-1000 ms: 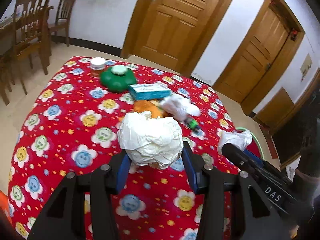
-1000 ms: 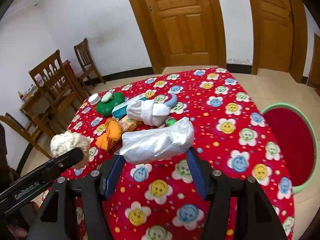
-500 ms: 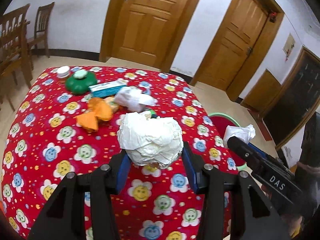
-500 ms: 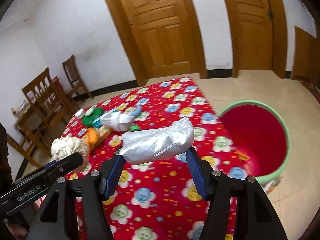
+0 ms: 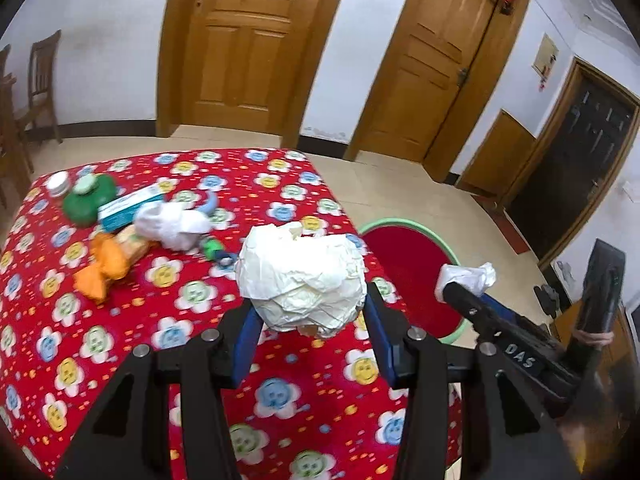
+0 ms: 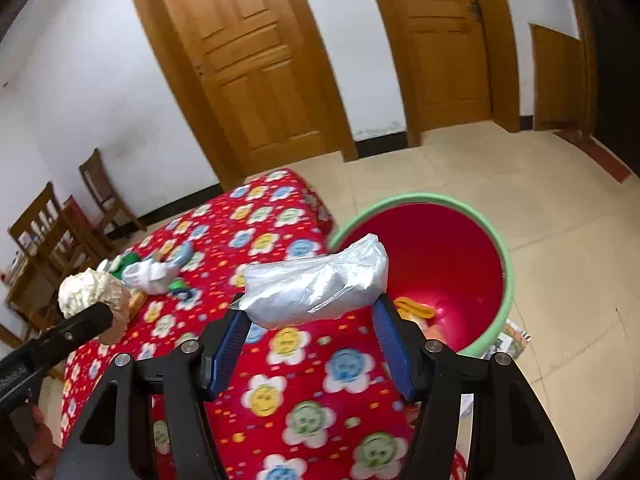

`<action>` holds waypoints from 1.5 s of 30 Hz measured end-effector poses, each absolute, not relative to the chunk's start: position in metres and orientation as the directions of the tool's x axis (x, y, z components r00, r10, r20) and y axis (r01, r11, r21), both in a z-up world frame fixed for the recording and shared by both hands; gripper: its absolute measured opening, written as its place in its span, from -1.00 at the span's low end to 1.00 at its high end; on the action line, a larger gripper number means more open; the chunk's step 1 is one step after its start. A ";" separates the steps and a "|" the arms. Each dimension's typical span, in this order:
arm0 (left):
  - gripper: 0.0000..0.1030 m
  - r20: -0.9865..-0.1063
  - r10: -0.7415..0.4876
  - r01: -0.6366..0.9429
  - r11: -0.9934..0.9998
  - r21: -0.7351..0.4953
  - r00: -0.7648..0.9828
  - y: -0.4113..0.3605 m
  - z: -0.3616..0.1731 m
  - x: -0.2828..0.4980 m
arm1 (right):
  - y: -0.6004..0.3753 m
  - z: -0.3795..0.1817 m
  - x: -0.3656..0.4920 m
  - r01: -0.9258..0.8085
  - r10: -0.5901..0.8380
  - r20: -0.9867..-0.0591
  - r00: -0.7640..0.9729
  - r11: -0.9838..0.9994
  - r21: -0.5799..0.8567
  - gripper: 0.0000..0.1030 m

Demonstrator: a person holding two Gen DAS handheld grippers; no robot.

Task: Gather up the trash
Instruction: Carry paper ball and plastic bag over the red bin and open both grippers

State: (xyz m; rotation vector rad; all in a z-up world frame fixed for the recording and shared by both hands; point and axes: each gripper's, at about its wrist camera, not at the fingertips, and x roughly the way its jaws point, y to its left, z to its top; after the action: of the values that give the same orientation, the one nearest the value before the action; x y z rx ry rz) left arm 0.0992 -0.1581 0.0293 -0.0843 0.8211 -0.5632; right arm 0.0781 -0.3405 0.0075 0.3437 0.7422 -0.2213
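My left gripper (image 5: 308,320) is shut on a crumpled white paper ball (image 5: 300,276), held above the red flowered tablecloth (image 5: 132,312). My right gripper (image 6: 310,312) is shut on a crumpled clear plastic bag (image 6: 320,284), held at the table's right edge beside the red bin with a green rim (image 6: 506,272). The bin also shows in the left wrist view (image 5: 404,236), on the floor right of the table. The paper ball shows in the right wrist view (image 6: 90,290), and the bag in the left wrist view (image 5: 466,276).
On the table lie a white cloth (image 5: 172,224), an orange wrapper (image 5: 104,268), a teal box (image 5: 128,204), a green container (image 5: 84,204) and a small white jar (image 5: 58,184). Yellow trash (image 6: 414,308) lies in the bin. Wooden chairs (image 6: 52,232) stand left; doors behind.
Both grippers have swung right with their loads, away from the table's middle toward its right edge. The bin has come into view and now lies close beneath the right gripper.
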 end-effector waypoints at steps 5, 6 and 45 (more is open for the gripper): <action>-0.05 -0.680 -0.526 0.482 0.830 -0.280 0.511 -0.186 0.024 0.106 | -0.363 -0.005 0.080 0.357 -0.100 -0.709 0.698 0.907 0.223 0.23; -0.05 -0.681 -0.530 0.489 0.826 -0.281 0.505 -0.190 0.022 0.107 | -0.368 -0.008 0.081 0.364 -0.102 -0.711 0.696 0.904 0.226 0.24; 0.06 -0.775 -0.545 0.637 0.729 -0.249 0.320 -0.337 -0.034 0.156 | -0.452 -0.049 0.064 0.452 -0.084 -0.730 0.679 0.830 0.326 0.43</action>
State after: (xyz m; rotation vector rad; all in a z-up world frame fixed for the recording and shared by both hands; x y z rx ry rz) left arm 0.1564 -0.3374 -0.0341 0.1088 0.9723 -0.7787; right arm 0.0642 -0.4517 -0.0489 0.5174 0.7724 -0.3164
